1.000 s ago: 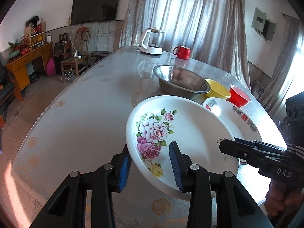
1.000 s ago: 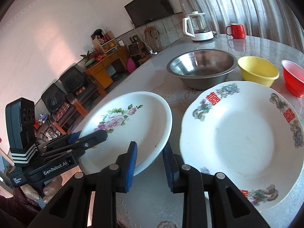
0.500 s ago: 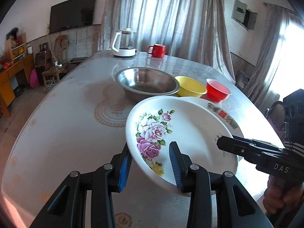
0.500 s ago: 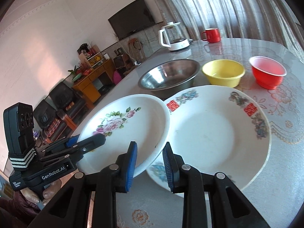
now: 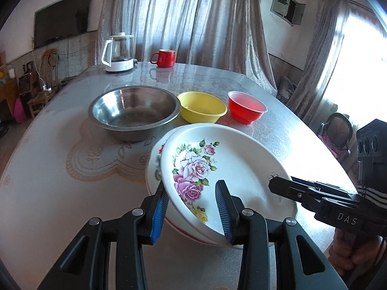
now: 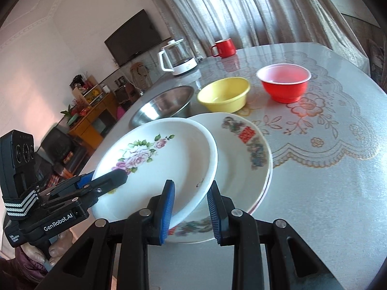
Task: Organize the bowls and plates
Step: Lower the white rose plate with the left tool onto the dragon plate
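- The white deep plate printed with pink and purple roses point(image 5: 232, 169) is held off the table, tilted, above the larger white plate with red characters and coloured emblems on its rim point(image 6: 244, 159), which lies flat on the glossy grey table with a lace-patterned cover point(image 6: 326, 169).
- The left gripper point(image 5: 192, 207) clamps the rose plate's near-left rim between its blue-padded jaws.
- The right gripper point(image 6: 191, 207) pinches the same plate's opposite rim, its jaws set narrow around the edge.
- The rose plate covers most of the lower plate's left part; the lower plate's right rim stays visible.
- Behind the plates stand a wide stainless-steel bowl point(image 5: 134, 111), a yellow plastic bowl point(image 5: 202, 106) touching it, and a red plastic bowl point(image 5: 246, 106) just beside the yellow one.
- At the far end of the table stand a glass kettle on a white base point(image 5: 119, 53) and a red mug point(image 5: 165, 58).
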